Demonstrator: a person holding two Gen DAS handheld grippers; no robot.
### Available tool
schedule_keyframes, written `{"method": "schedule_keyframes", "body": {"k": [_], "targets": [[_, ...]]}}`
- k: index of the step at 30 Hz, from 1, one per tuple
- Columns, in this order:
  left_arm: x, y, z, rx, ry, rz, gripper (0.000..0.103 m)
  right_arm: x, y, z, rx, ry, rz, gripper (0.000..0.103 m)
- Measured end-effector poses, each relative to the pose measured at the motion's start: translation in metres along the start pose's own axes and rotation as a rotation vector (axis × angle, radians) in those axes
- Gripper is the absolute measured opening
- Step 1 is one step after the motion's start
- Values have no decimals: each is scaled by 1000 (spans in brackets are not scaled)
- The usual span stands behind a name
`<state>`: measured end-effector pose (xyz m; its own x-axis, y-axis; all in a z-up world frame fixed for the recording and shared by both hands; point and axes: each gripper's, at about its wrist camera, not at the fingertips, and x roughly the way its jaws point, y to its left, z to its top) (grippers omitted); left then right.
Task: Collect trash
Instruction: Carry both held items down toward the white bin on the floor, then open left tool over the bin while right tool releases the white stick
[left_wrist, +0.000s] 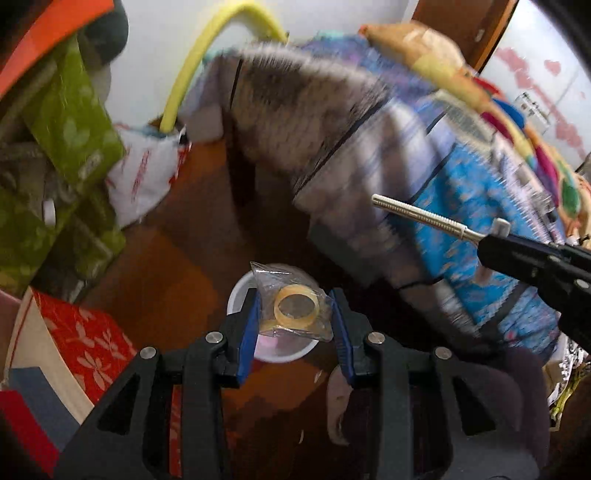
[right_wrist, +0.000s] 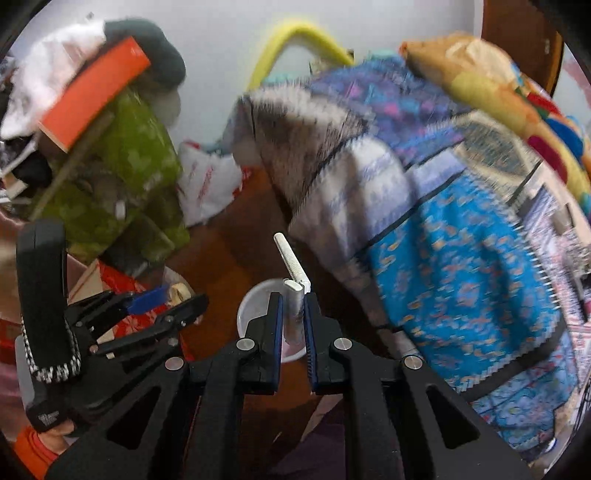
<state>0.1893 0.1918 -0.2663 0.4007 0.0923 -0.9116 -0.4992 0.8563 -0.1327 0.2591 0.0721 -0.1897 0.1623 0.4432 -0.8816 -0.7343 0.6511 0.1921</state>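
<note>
Left gripper (left_wrist: 293, 314): clamps bagged tape roll (left_wrist: 295, 308), light, slippery film. Right gripper (right_wrist: 293, 317): pinches razor (right_wrist: 291, 269), stiff, handle-held. Bin (left_wrist: 236, 295) below.

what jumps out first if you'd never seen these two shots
The left hand-held gripper stands out first, its blue pads clamped on a clear plastic bag holding a roll of tape, above a white round container on the brown floor. The right hand-held gripper pinches a white ribbed stick above that container. Behind both, a blue patterned blanket fills the right side.
</note>
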Motion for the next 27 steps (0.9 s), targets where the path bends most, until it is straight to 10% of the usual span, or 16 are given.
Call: {"method": "schedule_keyframes", "body": {"k": [16, 27], "targets": [[134, 32, -13, -130, 320, -7, 37, 148, 5, 12, 15, 324, -14, 10], [146, 41, -8, -219, 333, -24, 51, 169, 0, 20, 28, 403, 46, 27]]}}
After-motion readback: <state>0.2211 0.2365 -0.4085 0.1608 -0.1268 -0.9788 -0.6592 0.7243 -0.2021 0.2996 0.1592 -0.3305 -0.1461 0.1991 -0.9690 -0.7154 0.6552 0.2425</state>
